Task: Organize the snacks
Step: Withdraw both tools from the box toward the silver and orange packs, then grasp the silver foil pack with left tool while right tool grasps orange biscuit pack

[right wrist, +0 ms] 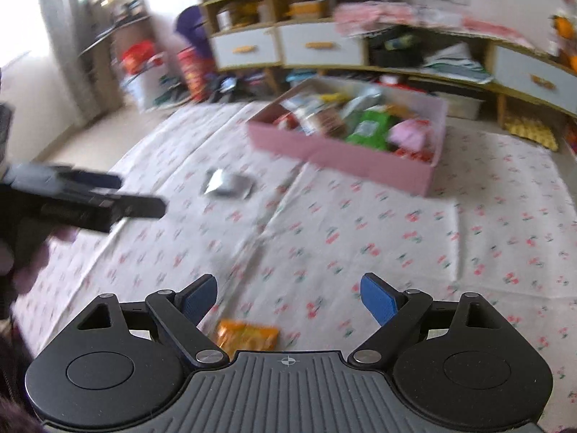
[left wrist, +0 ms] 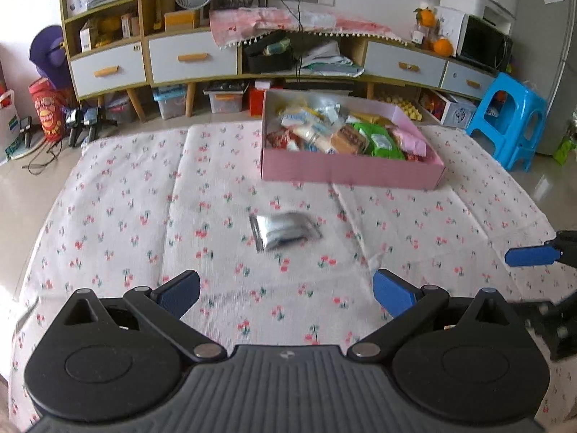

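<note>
With both the left gripper [left wrist: 286,294] and right gripper [right wrist: 289,301] standing apart and empty, the silver packet [left wrist: 285,231] is lying mid-cloth [left wrist: 108,216], short of the pink box [left wrist: 346,173] at the far edge, risking a slipped pinch on flat foil

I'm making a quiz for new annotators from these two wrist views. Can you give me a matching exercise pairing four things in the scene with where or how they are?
Things:
1. silver packet
2. orange packet
3. pink box
4. left gripper

Places or states:
A. full of mixed snacks, at the far side of the cloth
B. just in front of the right gripper, close below its fingers
C. alone on the cherry-print cloth, between the box and the grippers
D. open, nothing between its fingers

Pairs: 1-C, 2-B, 3-A, 4-D
</note>
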{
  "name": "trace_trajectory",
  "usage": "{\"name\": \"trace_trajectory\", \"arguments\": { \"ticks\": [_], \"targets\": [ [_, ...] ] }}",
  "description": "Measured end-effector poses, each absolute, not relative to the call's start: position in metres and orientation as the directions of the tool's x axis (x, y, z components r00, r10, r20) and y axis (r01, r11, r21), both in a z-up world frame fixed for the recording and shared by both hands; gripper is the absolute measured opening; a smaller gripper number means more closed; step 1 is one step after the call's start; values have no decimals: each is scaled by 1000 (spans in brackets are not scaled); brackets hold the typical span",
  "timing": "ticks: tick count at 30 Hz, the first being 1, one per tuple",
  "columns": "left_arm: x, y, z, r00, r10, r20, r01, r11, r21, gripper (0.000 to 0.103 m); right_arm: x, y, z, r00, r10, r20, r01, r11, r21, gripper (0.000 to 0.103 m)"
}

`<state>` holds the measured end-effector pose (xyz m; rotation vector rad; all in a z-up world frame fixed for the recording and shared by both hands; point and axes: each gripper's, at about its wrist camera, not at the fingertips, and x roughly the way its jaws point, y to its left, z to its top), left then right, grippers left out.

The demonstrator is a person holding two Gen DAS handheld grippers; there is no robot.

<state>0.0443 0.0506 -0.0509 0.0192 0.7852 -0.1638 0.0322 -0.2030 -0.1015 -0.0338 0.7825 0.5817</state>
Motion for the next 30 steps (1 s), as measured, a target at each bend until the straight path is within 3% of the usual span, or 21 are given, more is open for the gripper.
{"name": "trace_trajectory", "arguments": {
  "ticks": [8,19,21,25,30],
  "targets": [
    [33,53,-63,663,-142,-735,154,987,-52,102,6,-193,-115,468,534,-704,-638,756,149,89],
    [30,48,-69,647,-125,-752,171,985,-16,102,0,-168,-147,371,473,-799,-610,773,175,83],
    [30,49,-70,646,-119,-754,171,985,-9,102,-2,-164,-148,402,452,-796,-605,784,140,77],
    [33,51,-73,643,-115,-758,163,987,-12,102,-2,-162,-146,436,424,-794,-588,802,105,53],
    [37,49,-76,650,-99,-753,164,986,12,102,4,-164,-144,450,399,-799,-563,821,94,43]
  ]
}}
